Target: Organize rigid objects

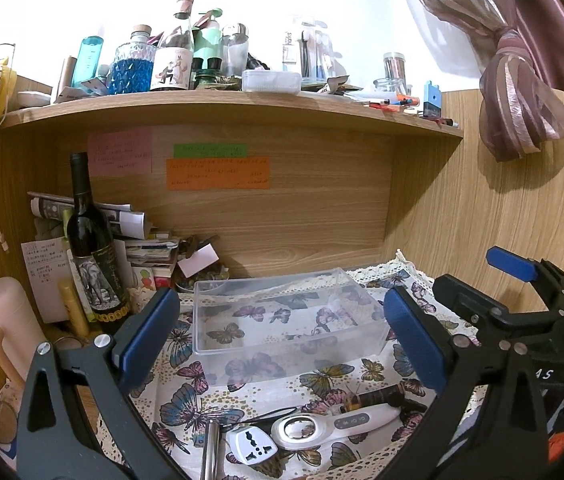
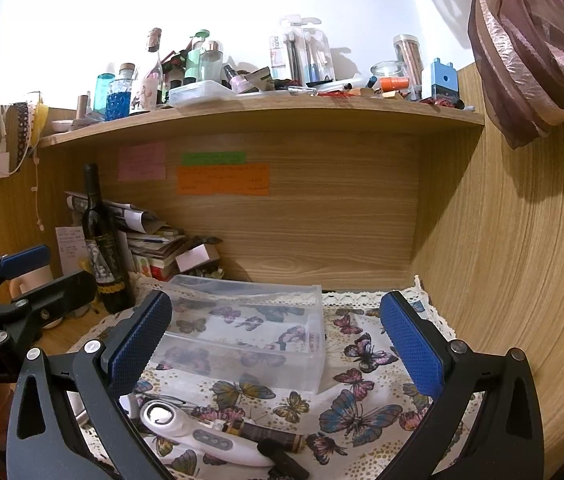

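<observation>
A clear plastic box (image 1: 282, 316) stands empty on the butterfly cloth (image 1: 201, 408); it also shows in the right wrist view (image 2: 249, 332). In front of it lie a white handheld device with a round mirror head (image 1: 314, 430) (image 2: 193, 428), a white plug adapter (image 1: 251, 446), a metal rod (image 1: 211, 452) and a dark cylinder (image 1: 378, 396) (image 2: 265, 434). My left gripper (image 1: 282, 340) is open and empty above the cloth. My right gripper (image 2: 277, 344) is open and empty, to the right of the left one.
A wine bottle (image 1: 95, 248), a pink flask (image 1: 7, 320) and stacked papers (image 1: 149, 248) crowd the left corner. A wooden shelf (image 1: 241, 110) overhead carries several bottles and jars. A wooden wall (image 2: 522, 280) closes the right side.
</observation>
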Motion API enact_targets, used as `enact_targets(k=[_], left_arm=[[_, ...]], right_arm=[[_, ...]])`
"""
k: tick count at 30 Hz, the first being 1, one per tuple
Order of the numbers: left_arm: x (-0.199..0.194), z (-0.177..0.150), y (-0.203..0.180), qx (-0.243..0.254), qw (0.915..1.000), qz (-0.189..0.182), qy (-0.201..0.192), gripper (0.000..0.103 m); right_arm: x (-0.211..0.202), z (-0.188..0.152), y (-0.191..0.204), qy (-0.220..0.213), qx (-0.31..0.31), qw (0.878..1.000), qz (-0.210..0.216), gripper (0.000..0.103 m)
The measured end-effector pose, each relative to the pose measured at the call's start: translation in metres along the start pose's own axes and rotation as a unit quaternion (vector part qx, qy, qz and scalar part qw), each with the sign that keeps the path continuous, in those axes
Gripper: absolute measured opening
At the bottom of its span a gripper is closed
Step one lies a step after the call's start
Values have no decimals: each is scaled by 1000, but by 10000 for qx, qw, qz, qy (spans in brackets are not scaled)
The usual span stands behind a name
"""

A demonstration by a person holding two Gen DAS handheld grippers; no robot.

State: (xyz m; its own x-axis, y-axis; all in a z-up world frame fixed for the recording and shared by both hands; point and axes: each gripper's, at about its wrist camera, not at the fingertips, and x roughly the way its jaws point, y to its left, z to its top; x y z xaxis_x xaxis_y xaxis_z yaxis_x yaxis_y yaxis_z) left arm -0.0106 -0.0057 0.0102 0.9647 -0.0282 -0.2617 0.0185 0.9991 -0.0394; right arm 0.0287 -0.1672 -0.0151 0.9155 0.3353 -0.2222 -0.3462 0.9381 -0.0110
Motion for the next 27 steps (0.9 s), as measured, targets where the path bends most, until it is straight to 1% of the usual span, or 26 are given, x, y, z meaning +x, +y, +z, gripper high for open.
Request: enact_targets(k=[27], left_arm=[[-2, 1, -1, 10, 10000, -3, -36, 103]], right_arm=[[-6, 4, 3, -66, 9, 10000, 37, 103]])
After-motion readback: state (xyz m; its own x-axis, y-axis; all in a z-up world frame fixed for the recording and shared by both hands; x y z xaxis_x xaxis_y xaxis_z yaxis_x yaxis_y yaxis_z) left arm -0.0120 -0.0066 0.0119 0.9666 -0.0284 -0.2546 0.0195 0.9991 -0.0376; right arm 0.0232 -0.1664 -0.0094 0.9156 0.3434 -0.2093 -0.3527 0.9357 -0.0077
